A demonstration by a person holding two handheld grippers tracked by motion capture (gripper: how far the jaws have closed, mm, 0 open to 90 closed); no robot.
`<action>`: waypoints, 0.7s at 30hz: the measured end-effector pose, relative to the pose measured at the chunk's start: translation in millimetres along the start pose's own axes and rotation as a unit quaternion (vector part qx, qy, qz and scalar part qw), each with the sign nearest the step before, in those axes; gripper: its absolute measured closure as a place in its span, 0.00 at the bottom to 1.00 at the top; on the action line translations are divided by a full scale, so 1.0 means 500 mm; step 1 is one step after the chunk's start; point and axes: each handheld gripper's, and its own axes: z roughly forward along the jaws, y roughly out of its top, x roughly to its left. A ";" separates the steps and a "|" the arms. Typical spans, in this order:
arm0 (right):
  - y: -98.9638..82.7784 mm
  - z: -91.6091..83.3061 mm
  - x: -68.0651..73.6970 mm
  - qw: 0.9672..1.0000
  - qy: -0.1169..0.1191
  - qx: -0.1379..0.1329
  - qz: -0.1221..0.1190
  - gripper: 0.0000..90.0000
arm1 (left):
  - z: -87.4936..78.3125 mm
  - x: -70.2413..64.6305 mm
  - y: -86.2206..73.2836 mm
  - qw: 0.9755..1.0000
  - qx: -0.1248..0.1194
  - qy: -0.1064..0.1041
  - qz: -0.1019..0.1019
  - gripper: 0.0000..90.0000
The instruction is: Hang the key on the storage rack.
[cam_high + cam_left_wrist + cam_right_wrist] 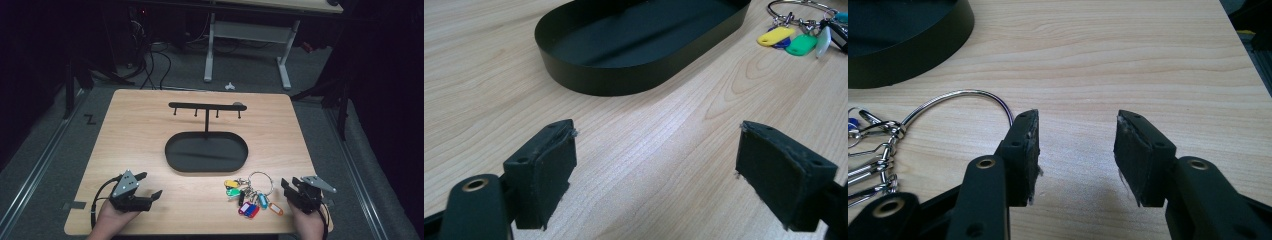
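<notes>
No lettering, brand, number or printed label could be read anywhere. The one sign-like mark was a black Z-shaped figure (89,119) on the grey floor just left of the wooden surface (140,145); whether it was a letter or only bent tape could not be told. The coloured key tags (248,202) on the key ring (260,182) had small label windows, but these were too small in the high view to show any writing, and in the left gripper view the yellow tag (776,35) and the green tag (802,44) showed plain faces without legible marks.
</notes>
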 end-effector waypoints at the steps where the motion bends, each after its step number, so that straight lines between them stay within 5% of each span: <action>1: 0.000 -0.001 0.001 1.000 0.000 -0.001 -0.001 0.59 | 0.000 0.000 0.000 1.000 0.000 0.000 0.000 0.19; 21: 0.000 -0.003 0.009 1.000 0.008 -0.005 -0.016 0.55 | 0.002 0.000 0.001 1.000 0.001 -0.003 0.002 0.19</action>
